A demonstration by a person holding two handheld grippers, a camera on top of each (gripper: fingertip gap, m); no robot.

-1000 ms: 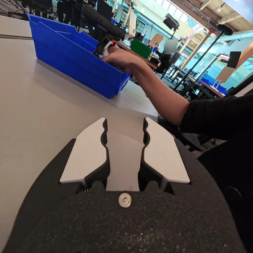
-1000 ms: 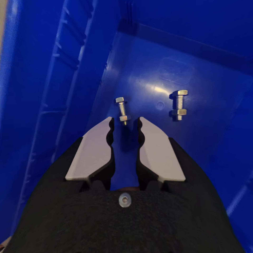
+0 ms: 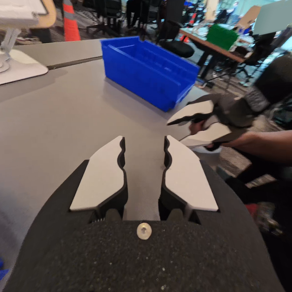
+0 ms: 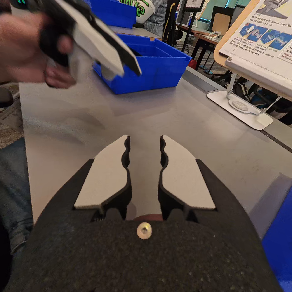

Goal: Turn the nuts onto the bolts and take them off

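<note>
Left wrist view: we hold our left gripper [image 3: 144,138] open and empty over the table [image 3: 55,126], short of the blue bin [image 3: 145,74]. Right gripper [image 4: 145,137] likewise open, empty, near the bin. Nuts and bolts unseen; presumably inside it, so we judge nothing picked up yet.

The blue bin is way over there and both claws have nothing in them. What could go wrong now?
1. Both the left gripper and right gripper are open and empty over the table; no bolt shows now.
2. They look close together, so they might bump.
3. Reaching back carelessly might nudge the blue bin.
</note>
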